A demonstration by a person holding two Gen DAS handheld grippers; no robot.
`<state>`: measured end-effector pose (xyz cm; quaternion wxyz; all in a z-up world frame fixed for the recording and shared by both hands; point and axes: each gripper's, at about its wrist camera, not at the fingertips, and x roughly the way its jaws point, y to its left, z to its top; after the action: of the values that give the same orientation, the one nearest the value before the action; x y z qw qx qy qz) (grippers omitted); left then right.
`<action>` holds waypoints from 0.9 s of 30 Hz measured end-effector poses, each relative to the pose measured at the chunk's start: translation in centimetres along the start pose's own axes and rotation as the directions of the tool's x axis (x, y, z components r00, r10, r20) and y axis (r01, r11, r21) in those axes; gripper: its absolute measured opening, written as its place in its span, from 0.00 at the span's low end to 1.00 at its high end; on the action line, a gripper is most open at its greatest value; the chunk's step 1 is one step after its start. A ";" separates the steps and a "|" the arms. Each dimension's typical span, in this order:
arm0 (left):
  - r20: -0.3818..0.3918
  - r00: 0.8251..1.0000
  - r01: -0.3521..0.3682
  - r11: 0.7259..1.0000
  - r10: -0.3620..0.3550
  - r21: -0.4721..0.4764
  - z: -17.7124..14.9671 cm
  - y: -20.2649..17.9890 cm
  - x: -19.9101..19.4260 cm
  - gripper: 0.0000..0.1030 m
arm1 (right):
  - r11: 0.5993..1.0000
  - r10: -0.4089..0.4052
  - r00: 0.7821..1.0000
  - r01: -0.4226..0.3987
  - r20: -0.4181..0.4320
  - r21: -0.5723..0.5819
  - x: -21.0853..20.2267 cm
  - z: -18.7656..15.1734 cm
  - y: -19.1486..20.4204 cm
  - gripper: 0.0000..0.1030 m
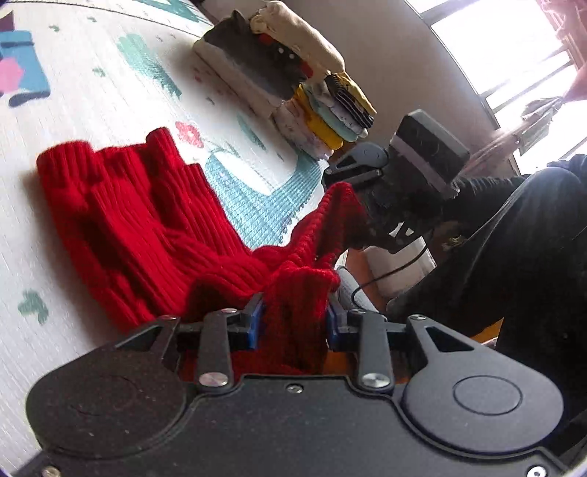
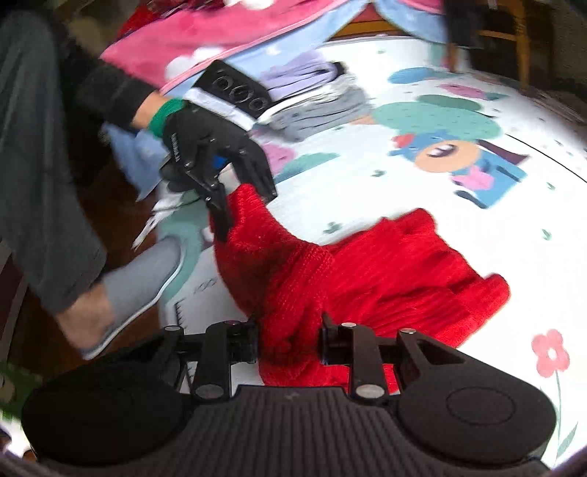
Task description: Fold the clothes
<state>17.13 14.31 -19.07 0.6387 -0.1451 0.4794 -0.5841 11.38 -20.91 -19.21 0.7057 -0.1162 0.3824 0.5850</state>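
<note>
A red ribbed knit garment lies partly spread on the patterned play mat, and its near edge is lifted off the mat. My left gripper is shut on a bunched part of that edge, with red knit filling the gap between its blue pads. In the right wrist view the red knit is likewise pinched in my right gripper. Each camera shows the other gripper as well: the right gripper clamps a raised corner, and the left gripper, in a gloved hand, grips another corner.
Two stacks of folded clothes stand at the mat's far edge by the wall. A grey and purple folded pile and a pink blanket lie behind. A foot in a grey slipper rests at the mat's edge on a wooden floor.
</note>
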 end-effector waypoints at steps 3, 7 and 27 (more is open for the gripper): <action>-0.060 0.998 0.011 0.999 -0.007 0.053 0.1 -0.4 0.1 0.46 | 1.000 -0.024 1.000 0.024 0.018 0.007 0.0 -1.2 1.1 0.28; -0.080 0.996 0.057 0.995 -0.050 0.085 0.7 -0.2 -1.2 0.48 | 0.999 -0.011 1.000 0.011 0.013 0.039 0.2 -2.8 2.4 0.27; -0.119 0.977 -0.155 0.972 0.177 0.176 1.0 0.9 6.2 0.12 | 0.996 0.025 0.999 -0.027 0.025 0.081 0.1 -4.7 3.2 0.27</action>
<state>17.52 8.73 -21.97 0.6617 -0.0115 0.4814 -0.5748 6.56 -22.78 -21.58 0.7067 -0.0755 0.3991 0.5793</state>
